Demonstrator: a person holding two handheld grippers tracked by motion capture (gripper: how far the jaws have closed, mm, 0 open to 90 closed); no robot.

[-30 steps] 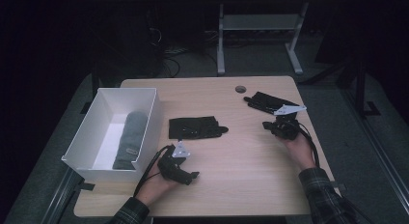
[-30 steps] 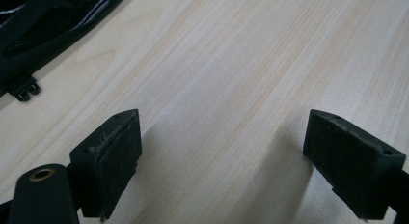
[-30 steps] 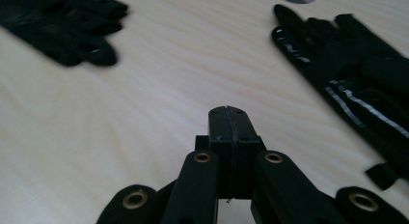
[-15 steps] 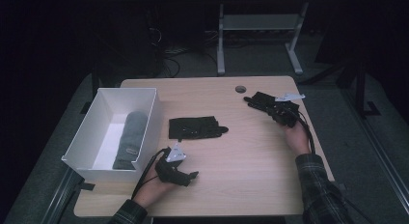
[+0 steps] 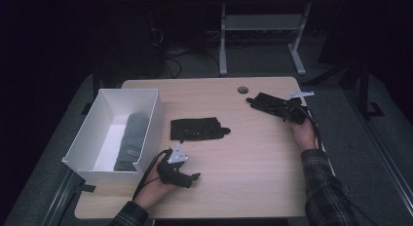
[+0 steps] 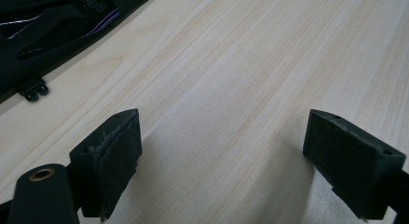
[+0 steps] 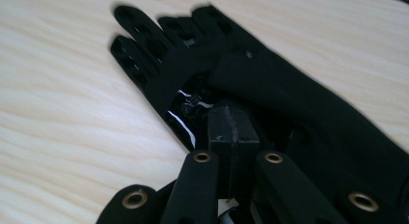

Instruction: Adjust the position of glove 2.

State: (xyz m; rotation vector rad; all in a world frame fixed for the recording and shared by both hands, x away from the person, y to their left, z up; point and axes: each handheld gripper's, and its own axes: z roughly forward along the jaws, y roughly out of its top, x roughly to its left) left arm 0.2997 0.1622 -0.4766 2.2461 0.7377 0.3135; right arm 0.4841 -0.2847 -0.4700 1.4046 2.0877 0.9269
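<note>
2 gloves, 1 box and 2 grippers sit on 1 table (image 5: 253,187), a pale wood top seen from the high view.

Largest on it is the box (image 5: 87,143), white and open-topped, at the left edge. Inside lies a grey roll (image 5: 131,141) of cloth, lengthwise along the box's right wall.

Next comes the middle glove (image 5: 197,128), black and flat, near the table's centre, just right of the box and apart from both grippers.

The far glove (image 5: 268,103), also black, lies at the far right corner, fingers pointing left and away. In the right gripper view its fingers spread toward the top of the picture and its cuff (image 7: 337,137) runs down to the right, with a fold across the palm.

The right gripper (image 5: 292,114) rests on the cuff end of this glove, held by the person's right hand (image 5: 306,134), plaid sleeve behind it. In its own view the jaws are pressed together on a pinch of the far glove's fabric.

The left gripper (image 5: 187,176) sits low near the front edge, just right of the box's near corner, in the left hand (image 5: 158,187). Its jaws stand wide apart over bare wood, with nothing between them; the left pad (image 6: 113,161) has frayed lining.

Smallest is a dark round cap (image 5: 243,89) in the tabletop near the far edge, just left of the far glove.
</note>
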